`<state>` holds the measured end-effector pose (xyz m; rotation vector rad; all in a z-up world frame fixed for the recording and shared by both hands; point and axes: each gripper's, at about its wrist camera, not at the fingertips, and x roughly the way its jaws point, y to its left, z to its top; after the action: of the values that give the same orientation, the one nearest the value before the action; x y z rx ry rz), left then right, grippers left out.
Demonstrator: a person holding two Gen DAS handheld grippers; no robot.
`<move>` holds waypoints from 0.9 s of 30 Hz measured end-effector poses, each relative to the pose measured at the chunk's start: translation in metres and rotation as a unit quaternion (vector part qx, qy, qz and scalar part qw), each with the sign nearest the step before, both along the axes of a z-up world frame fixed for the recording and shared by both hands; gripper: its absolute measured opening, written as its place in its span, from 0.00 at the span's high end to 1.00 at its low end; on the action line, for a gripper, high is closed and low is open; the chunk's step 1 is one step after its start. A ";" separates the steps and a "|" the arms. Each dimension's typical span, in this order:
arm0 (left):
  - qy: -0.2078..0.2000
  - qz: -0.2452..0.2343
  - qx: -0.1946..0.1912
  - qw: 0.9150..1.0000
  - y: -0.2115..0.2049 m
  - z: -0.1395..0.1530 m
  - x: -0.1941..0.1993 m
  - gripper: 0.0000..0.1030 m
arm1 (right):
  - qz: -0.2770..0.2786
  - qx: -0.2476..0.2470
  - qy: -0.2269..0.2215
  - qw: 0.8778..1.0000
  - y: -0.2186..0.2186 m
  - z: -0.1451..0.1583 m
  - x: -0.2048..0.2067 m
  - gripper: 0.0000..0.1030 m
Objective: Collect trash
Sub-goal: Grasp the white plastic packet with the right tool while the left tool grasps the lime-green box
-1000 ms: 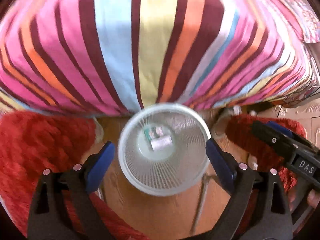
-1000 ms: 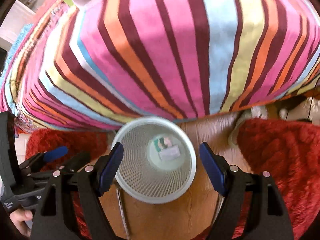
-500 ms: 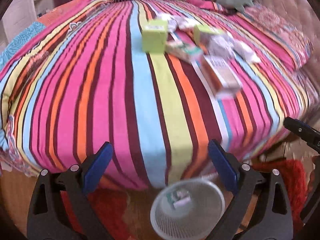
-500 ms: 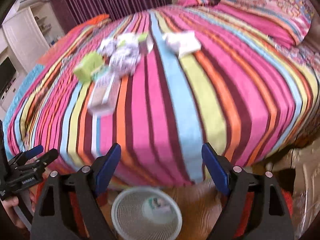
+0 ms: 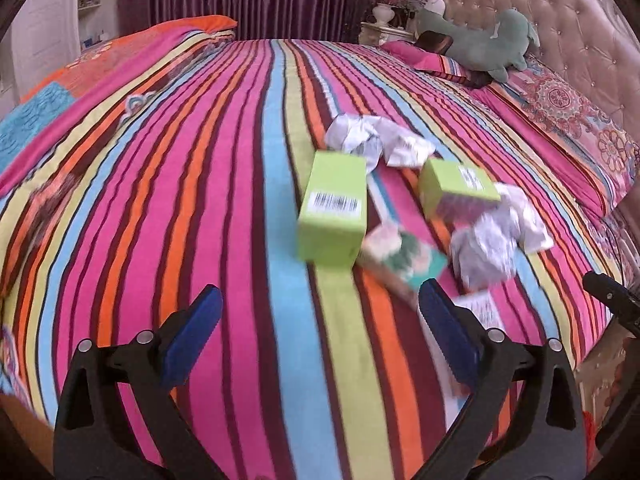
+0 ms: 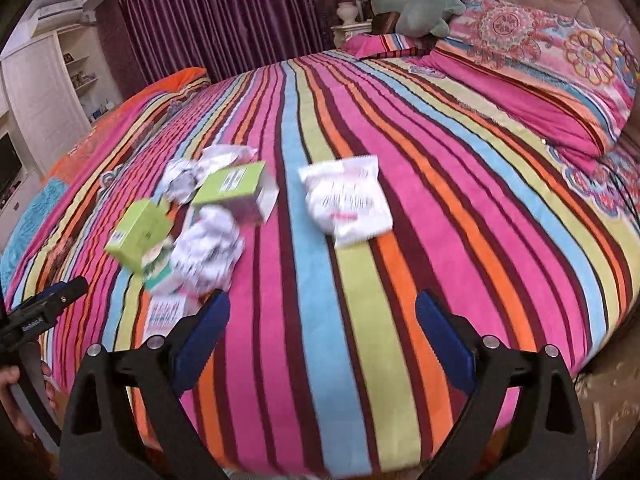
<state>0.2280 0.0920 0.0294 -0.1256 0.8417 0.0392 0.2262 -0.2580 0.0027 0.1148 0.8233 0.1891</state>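
Both tools up over the near edge of the striped bed (image 5: 240, 200), pointing down across it. Left tool (image 5: 320, 334) spreading its jaws wider, nothing between the blue pads (image 5: 192, 336), just blanket. Right tool (image 6: 322, 338) also opening up, likewise empty.

Trash all on the bed, ahead of the tools. From the left tool: lime green box (image 5: 334, 210) with a barcode straight ahead, second green box (image 5: 456, 190) ahead and to the right, crumpled paper (image 5: 378, 140) beyond both, another paper wad (image 5: 488, 248) ahead-right, small teal-and-white carton (image 5: 400, 258) just past the right pad, partly blurred.

From the right tool: same pile ahead-left, plus a white plastic packet (image 6: 346, 200) straight ahead, well apart from the rest. Flat printed wrapper (image 6: 164, 314) just beside its left pad.

Green plush toy (image 5: 480, 44) way back by the pillows (image 6: 560, 76).
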 end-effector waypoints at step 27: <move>0.079 -0.010 0.033 0.996 0.009 -0.048 0.129 0.07 | -0.013 -0.064 0.067 0.996 0.013 -0.048 0.133 0.13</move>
<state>0.3566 0.1009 -0.0183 -0.0529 0.9987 0.0590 0.3594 -0.2454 -0.0452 0.0181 0.9639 0.1042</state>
